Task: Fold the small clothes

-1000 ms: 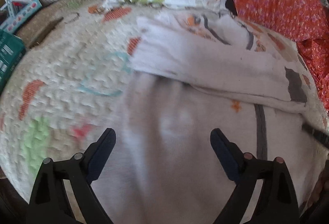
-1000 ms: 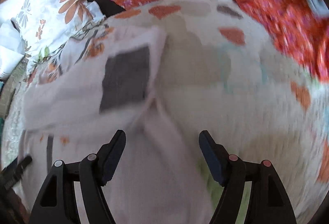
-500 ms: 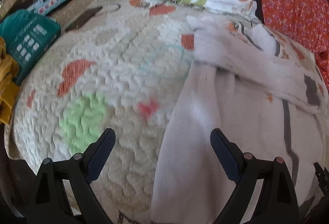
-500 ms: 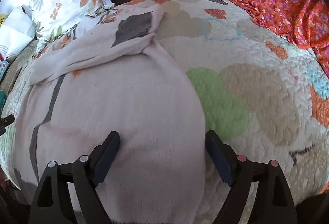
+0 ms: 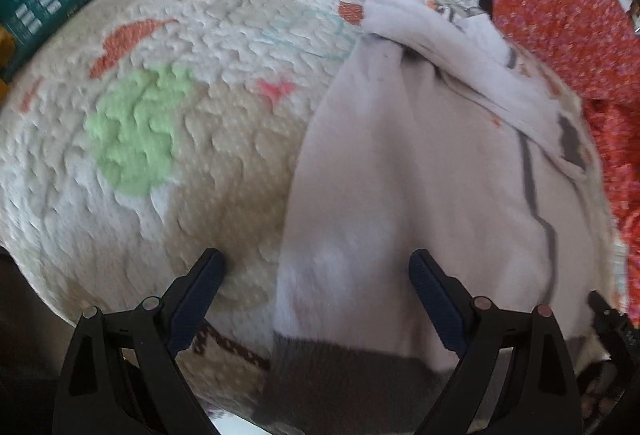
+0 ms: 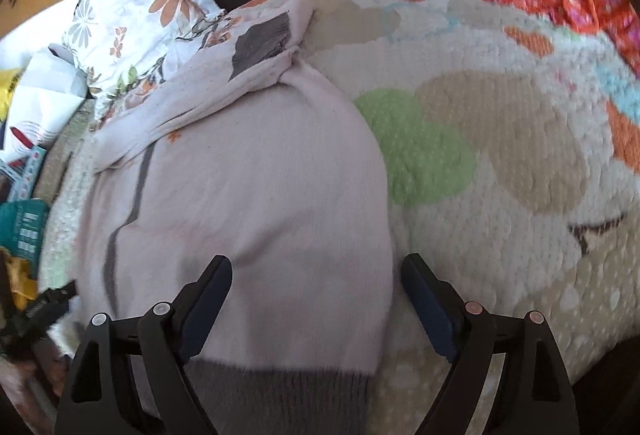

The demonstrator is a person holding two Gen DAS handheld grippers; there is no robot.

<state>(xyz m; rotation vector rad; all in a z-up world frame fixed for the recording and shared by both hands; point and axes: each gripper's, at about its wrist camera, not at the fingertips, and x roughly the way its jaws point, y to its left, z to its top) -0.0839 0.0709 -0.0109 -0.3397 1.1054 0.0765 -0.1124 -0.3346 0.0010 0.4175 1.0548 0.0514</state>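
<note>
I have both tools spread apart over the near hem: left tool (image 5: 316,267), right tool (image 6: 316,269). The sweater (image 6: 248,195) lies on the bedspread (image 6: 500,139), sleeves folded across. Next, I'd pinch both hem corners.

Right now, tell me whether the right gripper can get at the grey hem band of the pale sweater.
Probably yes. The right gripper is open, its fingers straddling the pale sweater just above the grey hem band. Nothing lies between them; the band sits near the quilt edge, directly below.
</note>
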